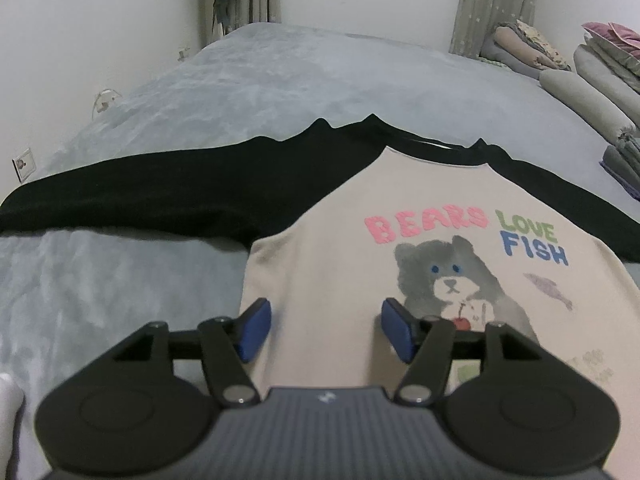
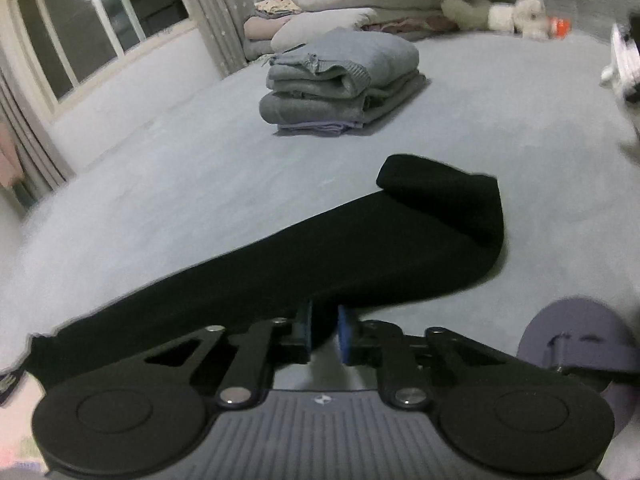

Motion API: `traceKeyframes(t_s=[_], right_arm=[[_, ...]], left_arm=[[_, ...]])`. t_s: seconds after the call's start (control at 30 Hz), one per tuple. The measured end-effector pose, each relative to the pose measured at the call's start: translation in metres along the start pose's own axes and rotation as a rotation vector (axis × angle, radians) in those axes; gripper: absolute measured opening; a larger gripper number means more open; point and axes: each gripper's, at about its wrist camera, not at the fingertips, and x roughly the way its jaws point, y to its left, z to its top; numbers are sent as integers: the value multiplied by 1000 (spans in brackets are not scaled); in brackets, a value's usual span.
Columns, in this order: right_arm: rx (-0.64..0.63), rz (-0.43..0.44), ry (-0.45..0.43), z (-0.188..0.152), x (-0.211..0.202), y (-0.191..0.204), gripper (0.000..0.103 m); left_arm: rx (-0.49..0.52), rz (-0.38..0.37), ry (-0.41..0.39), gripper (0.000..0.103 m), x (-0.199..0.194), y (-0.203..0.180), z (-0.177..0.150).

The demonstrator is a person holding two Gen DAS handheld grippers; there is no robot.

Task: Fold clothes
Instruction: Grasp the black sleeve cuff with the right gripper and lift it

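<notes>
— What are the fingers doing right now?

— The left gripper (image 1: 325, 330) has its blue fingers (image 1: 254, 330) spread apart over the lower front of the shirt (image 1: 332, 272), with only flat cloth showing between them; they pinch nothing. The right gripper (image 2: 325, 334) has its fingers (image 2: 345, 334) nearly together, closed on the near edge of the shirt's black sleeve (image 2: 320, 256).

— How does the shirt look?

— Cream body, black sleeves and a black neckband. The print (image 1: 460, 264) reads "BEARS LOVE FISH" in pink, green and blue above a grey bear with a red cherry, and a small grey fish sits to one side. It lies face up and spread flat on the bed (image 1: 256, 80). The sleeve on the left gripper's side runs straight out sideways; the one held by the right gripper has its cuff end doubled back on itself.

— And around it?

— The bed wears a pale grey-blue plush cover. Further out on it sits a stack of folded grey clothes (image 2: 340, 84), well apart from the shirt. Beyond are pillows and folded bedding (image 2: 360, 4) near a stuffed toy (image 2: 516, 14), then a dark window (image 2: 92, 24) with pale curtains (image 1: 492, 4) and white walls.
</notes>
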Motion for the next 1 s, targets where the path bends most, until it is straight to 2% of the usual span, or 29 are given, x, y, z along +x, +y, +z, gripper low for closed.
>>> traceKeyframes(t_s=[0.17, 0.27, 0.37, 0.87, 1.0], right_arm=[[-75, 38, -75, 2, -18, 14, 10], [-89, 36, -87, 2, -22, 19, 10], [-87, 20, -76, 3, -16, 16, 10], [-137, -72, 13, -7, -8, 10, 9], [-245, -117, 26, -13, -7, 22, 11]], left_arm=[[-5, -10, 1, 60, -1, 3, 0], [-4, -12, 2, 61, -2, 3, 0], [5, -10, 0, 64, -2, 0, -2], [11, -10, 7, 64, -4, 2, -5], [22, -7, 7, 65, -5, 0, -7]])
